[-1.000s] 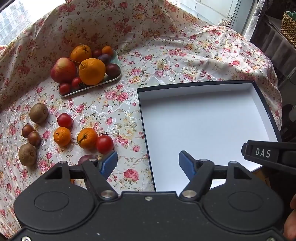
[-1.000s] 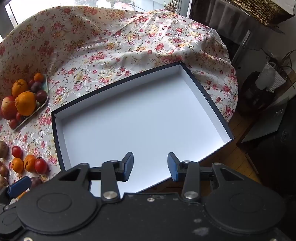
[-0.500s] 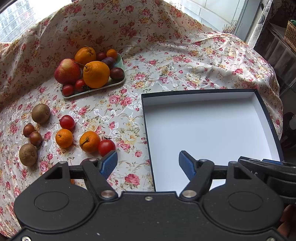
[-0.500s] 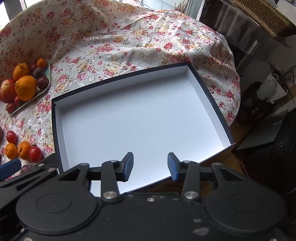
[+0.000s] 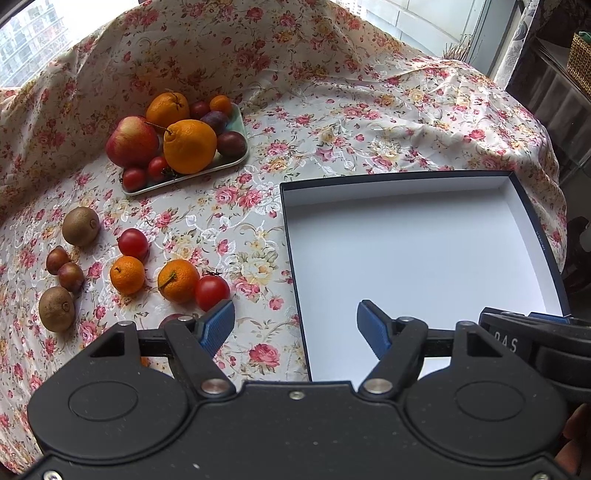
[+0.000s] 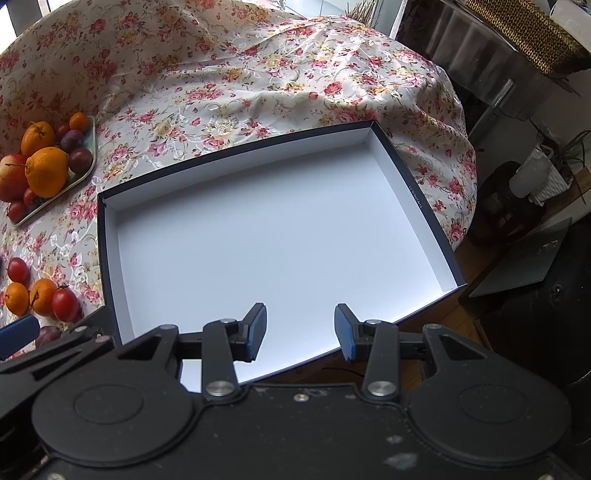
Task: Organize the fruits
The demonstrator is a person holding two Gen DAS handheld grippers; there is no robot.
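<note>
An empty white box with dark rim (image 5: 532, 221) (image 6: 417, 192) lies on the flowered cloth. To its left, loose fruit lies on the cloth: two tomatoes (image 5: 211, 292), two mandarins (image 5: 178, 280), two kiwis (image 5: 80, 226), small brown fruits (image 5: 70, 276) and a dark plum (image 5: 173, 318) half hidden behind my left finger. A pale green tray (image 5: 236, 162) (image 6: 79, 181) farther back holds an apple (image 5: 132, 140), oranges (image 5: 189, 146), plums and tomatoes. My left gripper (image 5: 295, 326) hovers open over the box's near left corner. My right gripper (image 6: 299, 326) is open over the box's near edge. Both hold nothing.
The table's right edge drops to a wooden floor with a dark stool (image 6: 517, 258), a white potted plant (image 6: 546, 177) and dark furniture. A wicker basket (image 6: 528, 29) sits on a shelf at the back right. Windows stand behind the table.
Both grippers have drawn back and tilted slightly; the fruit and the box sit lower and nearer in the views. The jaws stayed open. No fruit moved.
</note>
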